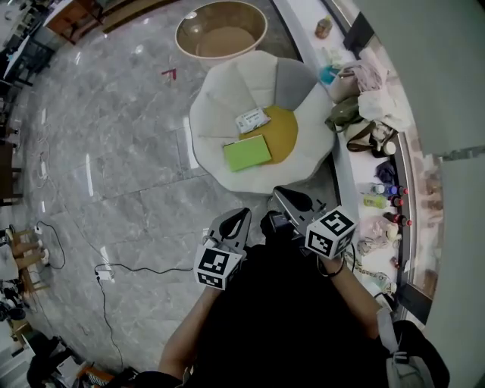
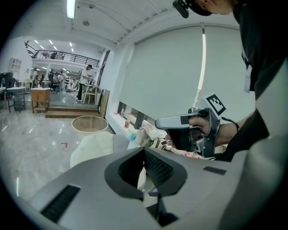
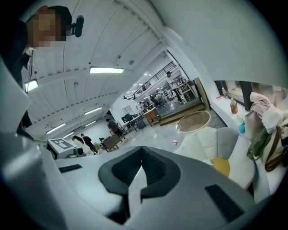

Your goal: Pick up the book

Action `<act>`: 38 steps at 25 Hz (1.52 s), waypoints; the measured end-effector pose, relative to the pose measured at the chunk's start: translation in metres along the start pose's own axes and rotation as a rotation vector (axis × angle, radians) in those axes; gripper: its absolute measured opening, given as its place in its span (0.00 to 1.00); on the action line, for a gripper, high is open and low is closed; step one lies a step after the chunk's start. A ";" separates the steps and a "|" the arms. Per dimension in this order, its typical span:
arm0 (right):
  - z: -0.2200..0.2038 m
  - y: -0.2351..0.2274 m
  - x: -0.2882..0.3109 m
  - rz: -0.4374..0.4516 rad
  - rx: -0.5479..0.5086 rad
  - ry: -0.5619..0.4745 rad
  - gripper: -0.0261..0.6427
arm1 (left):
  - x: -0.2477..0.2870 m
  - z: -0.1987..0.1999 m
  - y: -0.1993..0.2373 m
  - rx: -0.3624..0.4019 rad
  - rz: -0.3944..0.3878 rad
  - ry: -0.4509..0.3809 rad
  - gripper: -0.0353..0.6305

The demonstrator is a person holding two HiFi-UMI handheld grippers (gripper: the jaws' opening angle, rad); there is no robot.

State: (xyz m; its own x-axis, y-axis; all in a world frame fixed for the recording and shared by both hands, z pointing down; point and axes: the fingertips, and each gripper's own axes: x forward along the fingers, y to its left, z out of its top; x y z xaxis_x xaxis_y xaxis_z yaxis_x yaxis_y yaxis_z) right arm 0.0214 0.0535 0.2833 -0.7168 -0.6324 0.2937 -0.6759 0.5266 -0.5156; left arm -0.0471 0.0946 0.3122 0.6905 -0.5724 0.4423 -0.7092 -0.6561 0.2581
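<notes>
Left gripper [image 2: 144, 152], fingers [image 2: 163, 170] together, empty

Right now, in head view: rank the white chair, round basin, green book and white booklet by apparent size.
1. white chair
2. round basin. It sits farther from the camera, so its true size against the chair is unsure.
3. green book
4. white booklet, plainly smaller than the book beside it

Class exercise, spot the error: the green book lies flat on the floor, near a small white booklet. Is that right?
No. The green book lies flat on the white chair, not the floor, near the small white booklet; the head view shows it.
</notes>
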 end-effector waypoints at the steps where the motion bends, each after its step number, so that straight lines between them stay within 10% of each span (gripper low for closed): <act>1: 0.003 -0.007 0.000 0.005 0.000 0.004 0.06 | 0.006 0.001 0.002 -0.009 0.014 0.005 0.07; 21: -0.005 -0.087 0.019 -0.073 0.159 0.095 0.06 | 0.061 -0.008 0.031 -0.251 0.004 0.104 0.07; 38: -0.093 -0.169 0.127 -0.296 0.294 0.188 0.06 | 0.118 -0.081 0.199 -0.376 -0.053 0.324 0.07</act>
State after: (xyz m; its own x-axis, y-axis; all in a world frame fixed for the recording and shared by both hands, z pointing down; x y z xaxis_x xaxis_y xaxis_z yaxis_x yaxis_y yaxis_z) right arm 0.0285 -0.0627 0.4828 -0.5369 -0.6032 0.5898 -0.7985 0.1376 -0.5861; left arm -0.1182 -0.0640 0.4857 0.6894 -0.3220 0.6489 -0.7179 -0.4233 0.5526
